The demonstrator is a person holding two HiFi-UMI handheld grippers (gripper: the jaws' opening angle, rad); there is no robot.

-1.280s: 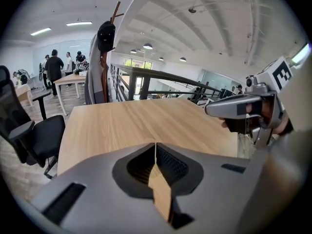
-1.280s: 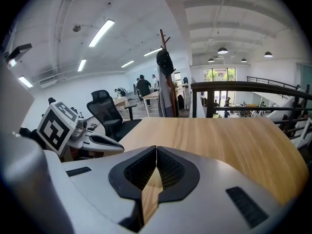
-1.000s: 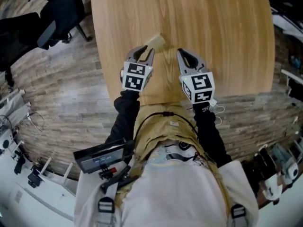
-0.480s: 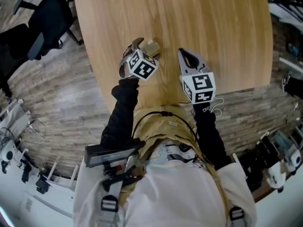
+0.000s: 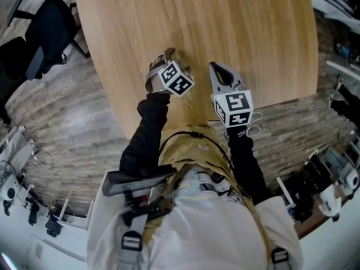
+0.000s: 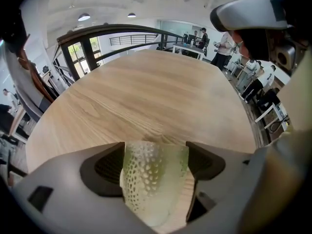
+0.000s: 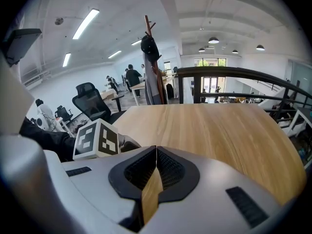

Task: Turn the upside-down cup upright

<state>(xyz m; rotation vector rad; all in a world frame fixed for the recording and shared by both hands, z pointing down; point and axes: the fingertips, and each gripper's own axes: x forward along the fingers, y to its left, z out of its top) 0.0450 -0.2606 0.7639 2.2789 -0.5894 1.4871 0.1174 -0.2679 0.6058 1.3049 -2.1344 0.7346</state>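
Note:
A pale green cup (image 6: 155, 179) with a dotted pattern stands between the jaws of my left gripper (image 6: 156, 152). Its wide end points away, toward the wooden table (image 6: 146, 91), and its narrow rounded end is nearest the camera. The jaws stand wide and the cup fills nearly the whole gap, with a sliver of table showing by the right pad. In the head view the left gripper (image 5: 167, 61) points steeply down and hides the cup. My right gripper (image 5: 217, 71) hovers to its right, shut and empty (image 7: 155, 152), near the table's front edge.
The left gripper's marker cube (image 7: 97, 139) sits close to the right gripper's left. An office chair (image 5: 39, 32) stands on the plank floor left of the table (image 5: 225, 27). A coat rack (image 7: 148, 48) and a dark railing (image 7: 234, 72) stand beyond the table's far end.
The left gripper rolled, opened wide and came down over the cup, which lay just beyond its fingertips before. The right gripper shifted only slightly.

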